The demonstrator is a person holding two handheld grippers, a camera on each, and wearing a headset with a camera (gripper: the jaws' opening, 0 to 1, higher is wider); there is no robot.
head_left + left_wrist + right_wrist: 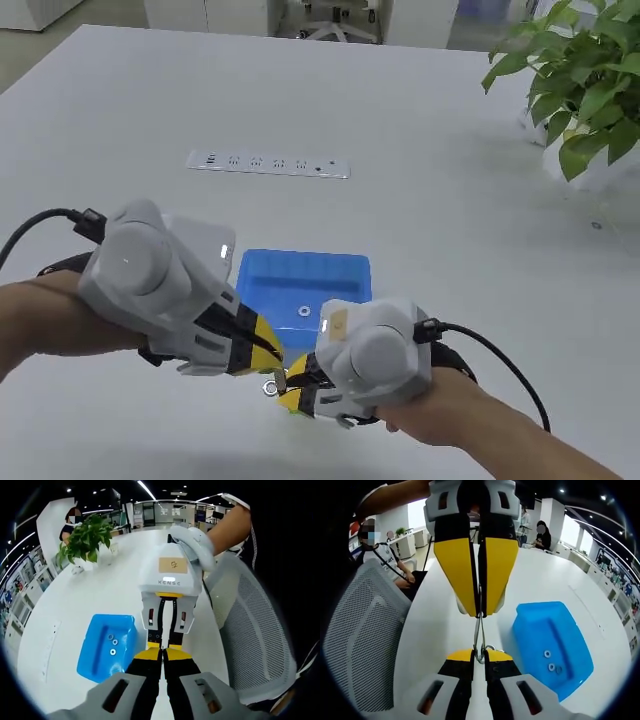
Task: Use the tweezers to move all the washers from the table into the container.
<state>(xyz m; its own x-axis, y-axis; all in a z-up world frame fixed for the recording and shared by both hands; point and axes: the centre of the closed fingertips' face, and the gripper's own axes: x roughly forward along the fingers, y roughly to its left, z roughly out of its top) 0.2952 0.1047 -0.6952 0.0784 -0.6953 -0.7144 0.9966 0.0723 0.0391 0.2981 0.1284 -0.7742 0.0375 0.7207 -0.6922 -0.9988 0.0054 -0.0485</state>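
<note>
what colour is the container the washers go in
The container is bright blue, plain with no pattern. It shows best in the right gripper view.

Blue container, white table, yellow-and-black fingers, green plant

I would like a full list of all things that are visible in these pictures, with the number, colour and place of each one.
table: one, white, under everything.
container: one, blue, on the table beside the tongs.
washers: three, silver, inside the container.
loose washer: one, silver, at the tweezers' tips, outside the container.
tweezers: one, grey metal, between the two tongs.
power strip: one, white, on the table beyond the container.
plant: one, green, at the table's far right.
chair: one, grey mesh, beside the table.
left tongs: one, white with yellow and black jaws, shut on the tweezers.
right tongs: one, same colours, facing the left tongs, closed around the tweezers' tips.
</note>
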